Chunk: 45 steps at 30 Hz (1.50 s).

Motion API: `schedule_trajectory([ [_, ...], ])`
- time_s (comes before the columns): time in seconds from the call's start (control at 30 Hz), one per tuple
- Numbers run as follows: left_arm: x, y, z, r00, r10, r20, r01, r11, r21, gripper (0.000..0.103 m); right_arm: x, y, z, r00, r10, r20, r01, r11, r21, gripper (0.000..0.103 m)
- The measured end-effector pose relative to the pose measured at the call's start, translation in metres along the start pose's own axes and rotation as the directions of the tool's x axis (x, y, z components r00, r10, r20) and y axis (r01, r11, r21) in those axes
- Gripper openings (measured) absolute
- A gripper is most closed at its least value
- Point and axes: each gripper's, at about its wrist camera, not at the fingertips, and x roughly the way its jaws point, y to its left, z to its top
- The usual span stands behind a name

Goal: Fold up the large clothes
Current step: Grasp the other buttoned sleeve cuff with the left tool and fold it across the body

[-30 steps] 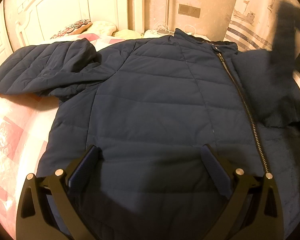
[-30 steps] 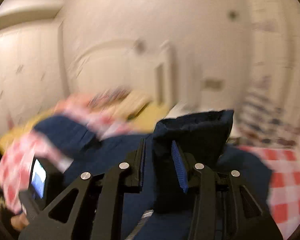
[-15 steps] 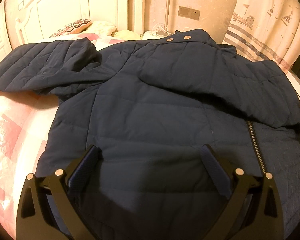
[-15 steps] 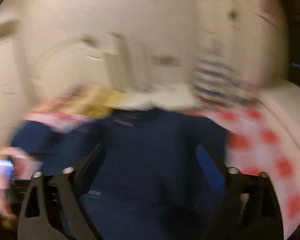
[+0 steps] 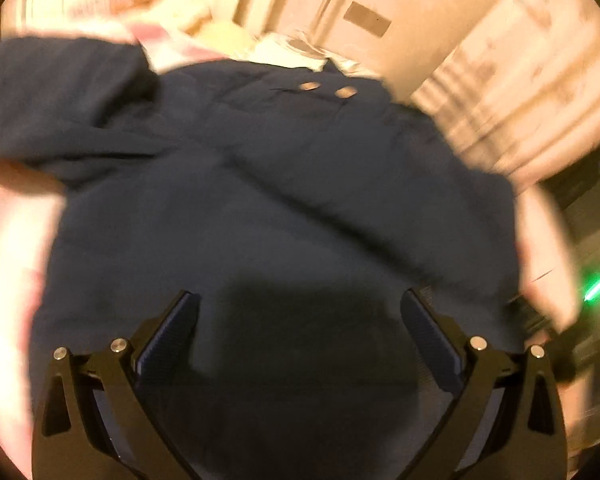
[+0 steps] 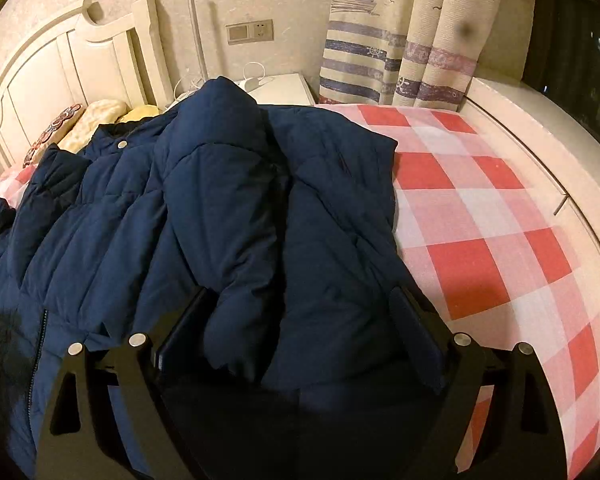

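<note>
Though the left wrist view is smeared by blur, the left gripper shows at the bottom of the frame with its fingers spread wide and nothing between them, hanging over the lower body of the navy quilted jacket. That jacket fills the middle of the frame, one sleeve reaching toward the upper left, two metal snaps near its collar at top centre. In the right wrist view the jacket lies across the left and centre of the frame on a red-and-white checked bedsheet — its other sleeve is folded across the chest, cuff end toward the bottom. The right gripper sits at bottom centre, fingers parted and gripping nothing, straddling that cuff end. A white headboard stands upper left, a striped curtain upper right.
</note>
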Motion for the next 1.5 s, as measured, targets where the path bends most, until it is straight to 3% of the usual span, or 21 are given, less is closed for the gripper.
schedule_trajectory([
  [0.07, 0.012, -0.008, 0.014, 0.998, -0.057, -0.009, 0.056, 0.997, -0.046, 0.101, 0.002, 0.004, 0.0, 1.0, -0.019, 0.004, 0.019, 1.0, -0.011, 0.086],
  [0.2, 0.042, -0.012, 0.031, 0.996, -0.086, 0.008, 0.086, 0.984, -0.155, 0.1, -0.005, 0.012, -0.005, 0.999, -0.045, 0.015, 0.045, 0.999, -0.028, 0.086],
  [0.3, 0.048, -0.008, 0.043, 0.992, -0.093, 0.087, 0.111, 0.968, -0.225, 0.1, -0.008, 0.016, -0.007, 0.998, -0.064, 0.019, 0.064, 0.997, -0.04, 0.086],
  [0.33, 0.05, -0.004, 0.048, 0.988, -0.102, 0.115, 0.129, 0.959, -0.253, 0.092, -0.009, 0.018, -0.008, 0.997, -0.072, 0.021, 0.073, 0.996, -0.046, 0.086],
  [0.37, 0.051, -0.002, 0.051, 0.986, -0.104, 0.127, 0.136, 0.953, -0.272, 0.069, -0.009, 0.019, -0.008, 0.997, -0.077, 0.022, 0.078, 0.996, -0.05, 0.086],
  [0.43, 0.057, 0.005, 0.057, 0.986, -0.114, 0.122, 0.146, 0.942, -0.303, 0.039, -0.009, 0.019, -0.008, 0.997, -0.078, 0.021, 0.079, 0.995, -0.053, 0.086],
  [0.47, 0.057, 0.007, 0.058, 0.981, -0.143, 0.131, 0.178, 0.933, -0.312, 0.029, -0.009, 0.018, -0.008, 0.997, -0.073, 0.019, 0.074, 0.996, -0.051, 0.086],
  [0.53, 0.042, 0.0, 0.053, 0.969, -0.145, 0.199, 0.197, 0.942, -0.27, 0.025, -0.009, 0.017, -0.008, 0.998, -0.059, 0.016, 0.059, 0.997, -0.048, 0.086],
  [0.6, 0.015, -0.025, 0.042, 0.951, -0.071, 0.301, 0.112, 0.986, -0.124, 0.025, -0.009, 0.018, -0.008, 0.999, -0.052, 0.015, 0.052, 0.997, -0.052, 0.086],
  [0.67, -0.009, -0.051, 0.028, 0.919, -0.028, 0.392, 0.024, 1.0, 0.016, 0.025, -0.009, 0.018, -0.008, 0.999, -0.05, 0.013, 0.051, 0.997, -0.057, 0.086],
  [0.73, -0.027, -0.071, 0.011, 0.884, -0.002, 0.467, -0.067, 0.989, 0.132, 0.027, -0.009, 0.018, -0.008, 0.999, -0.042, 0.012, 0.043, 0.998, -0.055, 0.086],
  [0.8, -0.032, -0.088, -0.006, 0.86, 0.062, 0.507, -0.199, 0.955, 0.222, 0.039, -0.008, 0.015, -0.008, 1.0, -0.026, 0.008, 0.026, 0.999, -0.042, 0.086],
  [0.87, -0.018, -0.087, -0.009, 0.866, 0.192, 0.461, -0.314, 0.927, 0.203, 0.086, -0.008, 0.009, -0.007, 1.0, 0.005, 0.006, -0.005, 1.0, -0.018, 0.086],
  [0.9, -0.013, -0.078, -0.008, 0.874, 0.222, 0.432, -0.319, 0.933, 0.166, 0.087, -0.009, 0.006, -0.008, 1.0, 0.026, 0.01, -0.026, 1.0, -0.002, 0.086],
  [1.0, -0.003, -0.029, 0.007, 0.915, 0.241, 0.325, -0.24, 0.97, -0.043, 0.081, -0.016, -0.017, -0.011, 0.985, 0.157, 0.067, -0.163, 0.982, 0.099, 0.086],
  [1.03, -0.002, -0.013, 0.011, 0.931, 0.213, 0.298, -0.189, 0.976, -0.107, 0.074, -0.018, -0.023, -0.012, 0.978, 0.191, 0.085, -0.201, 0.971, 0.13, 0.086],
  [1.13, 0.01, 0.028, 0.024, 0.981, 0.043, 0.19, -0.002, 0.977, -0.213, 0.071, -0.018, -0.048, -0.017, 0.951, 0.272, 0.144, -0.301, 0.919, 0.255, 0.085],
  [1.23, 0.018, 0.036, 0.029, 0.982, -0.01, 0.186, 0.049, 0.977, -0.209, 0.069, -0.017, -0.05, -0.016, 0.95, 0.276, 0.148, -0.307, 0.911, 0.276, 0.085],
  [1.27, 0.021, 0.036, 0.029, 0.983, -0.013, 0.184, 0.05, 0.979, -0.198, 0.052, -0.017, -0.048, -0.015, 0.952, 0.271, 0.145, -0.301, 0.914, 0.272, 0.085],
  [1.37, 0.021, 0.03, 0.025, 0.979, -0.008, 0.205, 0.037, 0.99, -0.139, 0.02, -0.017, -0.048, -0.015, 0.952, 0.271, 0.143, -0.301, 0.913, 0.275, 0.085],
  [1.5, -0.015, 0.013, 0.024, 0.937, 0.071, 0.343, -0.031, 0.992, -0.12, 0.016, -0.018, -0.051, -0.016, 0.945, 0.286, 0.156, -0.32, 0.905, 0.281, 0.085],
])
